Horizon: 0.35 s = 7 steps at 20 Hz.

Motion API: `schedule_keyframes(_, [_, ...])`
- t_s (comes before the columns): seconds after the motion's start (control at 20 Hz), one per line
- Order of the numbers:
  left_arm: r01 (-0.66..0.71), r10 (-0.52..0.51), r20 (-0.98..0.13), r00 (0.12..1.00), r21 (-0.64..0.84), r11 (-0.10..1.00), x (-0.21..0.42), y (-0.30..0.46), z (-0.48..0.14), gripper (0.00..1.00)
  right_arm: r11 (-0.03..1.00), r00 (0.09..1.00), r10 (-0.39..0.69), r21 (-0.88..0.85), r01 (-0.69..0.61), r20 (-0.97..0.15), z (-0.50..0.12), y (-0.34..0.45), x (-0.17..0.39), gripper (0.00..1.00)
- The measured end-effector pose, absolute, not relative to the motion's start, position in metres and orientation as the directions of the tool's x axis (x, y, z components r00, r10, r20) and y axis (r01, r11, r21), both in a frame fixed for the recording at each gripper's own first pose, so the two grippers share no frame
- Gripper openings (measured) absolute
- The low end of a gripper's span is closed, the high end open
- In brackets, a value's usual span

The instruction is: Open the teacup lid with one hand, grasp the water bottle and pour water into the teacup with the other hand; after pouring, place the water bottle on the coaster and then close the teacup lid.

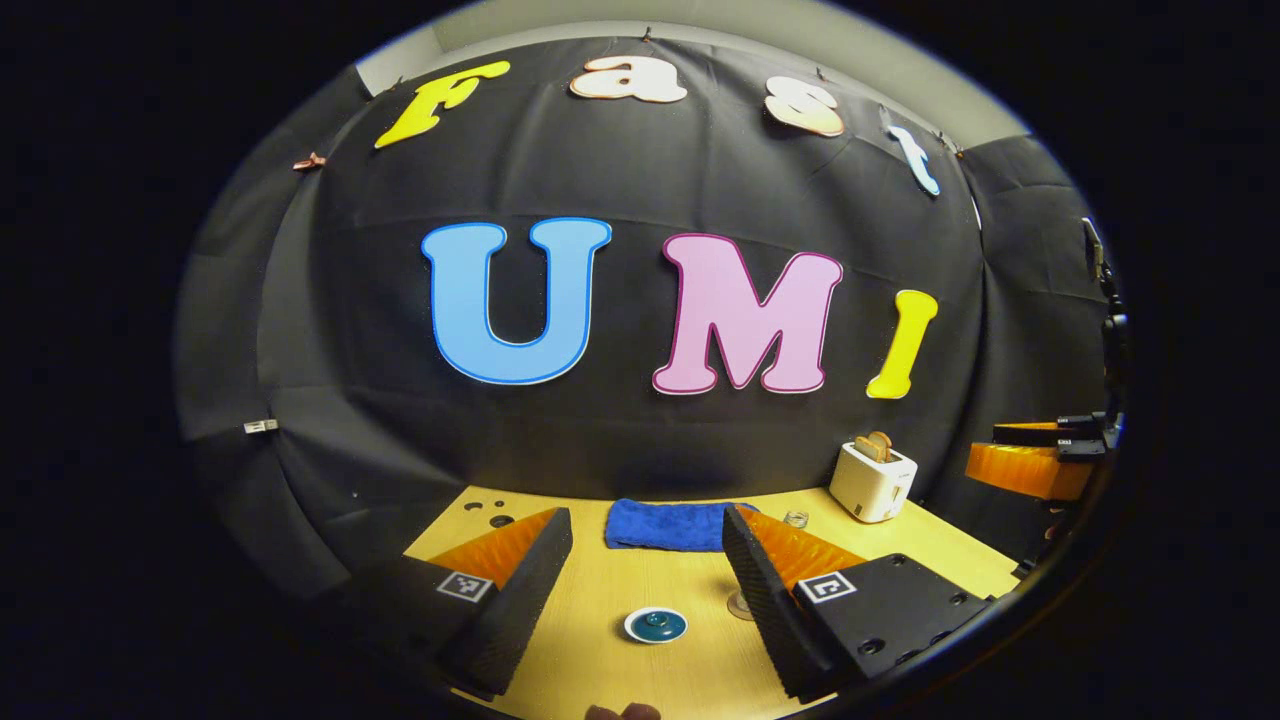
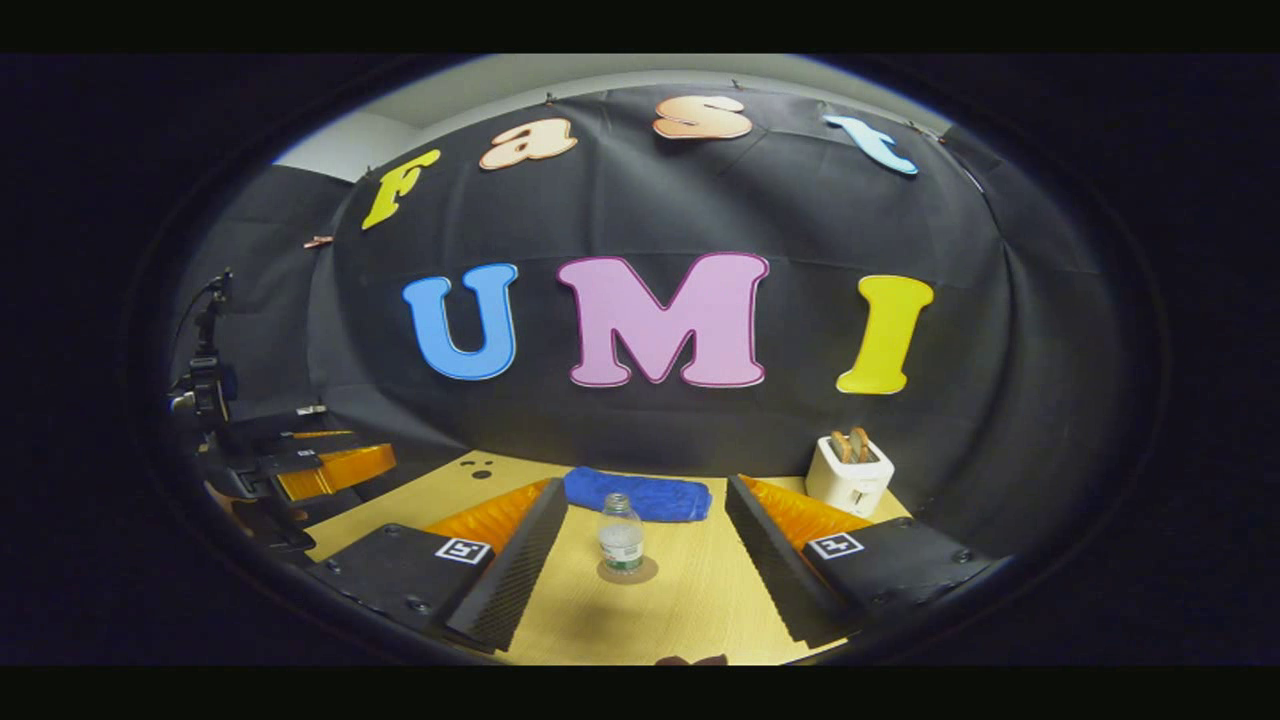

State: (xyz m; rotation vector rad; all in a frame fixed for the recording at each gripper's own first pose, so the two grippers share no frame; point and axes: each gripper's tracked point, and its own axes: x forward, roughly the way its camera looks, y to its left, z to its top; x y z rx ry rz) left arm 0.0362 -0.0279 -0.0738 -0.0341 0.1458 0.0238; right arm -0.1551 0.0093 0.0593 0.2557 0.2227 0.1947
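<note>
In the left gripper view, the left gripper (image 1: 645,580) hangs released over the table (image 1: 600,660), with the lidded teacup (image 1: 656,626) at its six o'clock. In the right gripper view, the right gripper (image 2: 645,560) is spread wide; the water bottle (image 2: 621,535) stands upright on the coaster (image 2: 628,572) between its fingers, untouched, the blue towel (image 2: 640,495) at twelve o'clock and the toaster (image 2: 848,472) at two.

No words, brands or numbers can be read on the things here. The clear plastic water bottle (image 2: 621,536) standing on the pale wooden worktop (image 2: 690,600) wears a light label band, too small and blurred to make out. The left claw (image 1: 646,590) carries a small square black-and-white coded marker (image 1: 466,586) on one finger and another marker (image 1: 828,587) on the other; the right claw (image 2: 645,580) bears the same kind of square marker (image 2: 462,550) on each finger. These are patterns, not lettering.
</note>
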Motion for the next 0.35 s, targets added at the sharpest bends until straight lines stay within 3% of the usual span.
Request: schedule_keyframes(0.35, [-0.013,0.014,-0.137,0.99,0.005,1.0,0.031,-0.024,-0.072,0.95,0.948,0.954,0.235,0.262,-0.183,-0.186,0.062,0.024,-0.157,0.99])
